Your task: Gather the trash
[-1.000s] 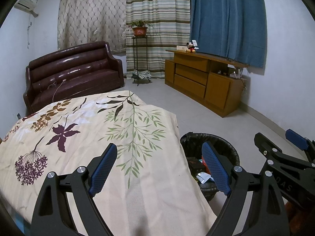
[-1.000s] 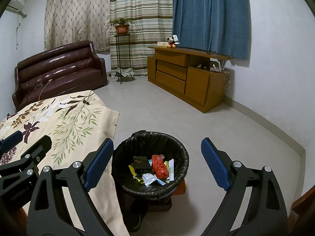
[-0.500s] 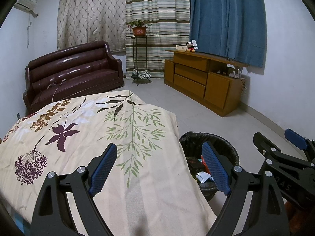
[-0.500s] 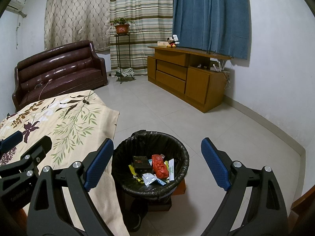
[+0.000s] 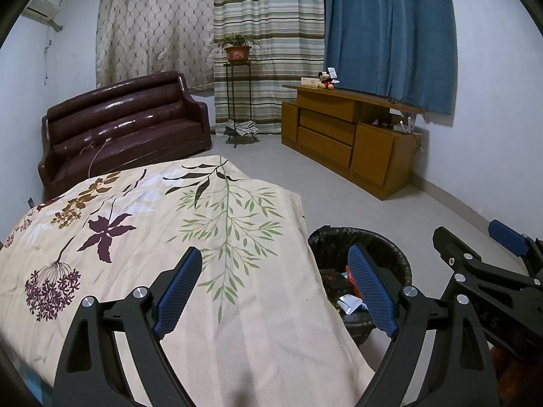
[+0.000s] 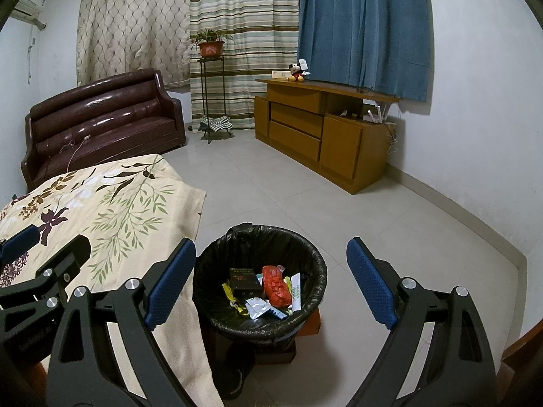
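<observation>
- The bed [image 5: 210,237], under a cream cover printed with leaves and flowers, fills the near left of both views; its right edge hangs down just beside the trash bin [image 6: 259,247].
- A dark brown leather sofa [image 6: 101,125] stands at the far left against the curtained wall, with a thin cable lying on its seat.
- A wooden cabinet [image 6: 322,135] runs along the far right under a blue curtain [image 6: 363,27]; a small plush toy [image 6: 297,73] sits on its top.
- A tall metal stand carries a potted plant [image 6: 210,45] in front of the striped curtain, between sofa and cabinet.
- The trash bin, lined with a black bag, sits on the tiled floor [image 6: 305,203] near the bed's right side. Inside it lie the collected trash: a dark box [image 6: 244,279], a red crumpled wrapper [image 6: 276,286] and several small packets [image 6: 258,307].
- The right tool [image 6: 271,283] hovers above the bin, its blue-padded fingers spread wide on either side of the rim, grasping nothing.
- The left tool [image 5: 275,290] hangs over the bed's near right corner, jaws likewise released and empty; its right finger overlaps the bin's left side in that view.
</observation>
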Motion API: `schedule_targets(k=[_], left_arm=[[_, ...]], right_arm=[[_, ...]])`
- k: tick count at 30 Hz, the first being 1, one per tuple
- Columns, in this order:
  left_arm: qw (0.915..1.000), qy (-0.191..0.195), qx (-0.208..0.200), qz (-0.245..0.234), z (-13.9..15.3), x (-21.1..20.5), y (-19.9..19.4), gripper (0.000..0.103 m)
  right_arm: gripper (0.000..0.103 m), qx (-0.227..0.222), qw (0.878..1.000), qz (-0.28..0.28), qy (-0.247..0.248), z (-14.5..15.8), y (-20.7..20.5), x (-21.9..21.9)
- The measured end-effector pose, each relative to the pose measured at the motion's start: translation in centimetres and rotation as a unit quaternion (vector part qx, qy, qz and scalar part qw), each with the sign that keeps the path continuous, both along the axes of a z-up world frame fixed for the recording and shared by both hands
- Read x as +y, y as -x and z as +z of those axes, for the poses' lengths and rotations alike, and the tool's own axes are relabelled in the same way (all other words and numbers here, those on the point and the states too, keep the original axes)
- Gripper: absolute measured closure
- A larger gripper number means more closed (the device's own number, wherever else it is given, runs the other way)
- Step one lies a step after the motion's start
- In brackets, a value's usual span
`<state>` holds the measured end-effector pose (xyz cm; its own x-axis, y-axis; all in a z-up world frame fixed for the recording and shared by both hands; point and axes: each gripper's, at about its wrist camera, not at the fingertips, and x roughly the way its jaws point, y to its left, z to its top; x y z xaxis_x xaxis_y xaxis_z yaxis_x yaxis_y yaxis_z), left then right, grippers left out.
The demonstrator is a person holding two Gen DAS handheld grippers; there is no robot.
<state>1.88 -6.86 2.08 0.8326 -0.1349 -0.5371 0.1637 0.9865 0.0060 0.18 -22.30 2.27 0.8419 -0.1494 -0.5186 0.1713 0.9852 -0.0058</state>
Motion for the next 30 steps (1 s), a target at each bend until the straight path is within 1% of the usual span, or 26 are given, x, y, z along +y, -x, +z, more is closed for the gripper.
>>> schedule_targets(k=[19, 24, 30], left_arm=[[0.9998, 0.018, 0.000, -0.010, 0.3, -0.1, 0.2, 0.018], [0.9999, 0.013, -0.001, -0.010, 0.3, 0.0, 0.1, 0.018], [0.9997, 0.015, 0.019, 0.001, -0.3, 1.0, -0.6, 0.018]], right_arm=[[0.015, 0.000, 1.000, 0.001, 0.000, 0.1, 0.0, 0.1], [0.015, 0.001, 1.000, 0.000, 0.001, 0.1, 0.1, 0.1], [0.015, 0.003, 1.000, 0.001, 0.002, 0.1, 0.0, 0.2]])
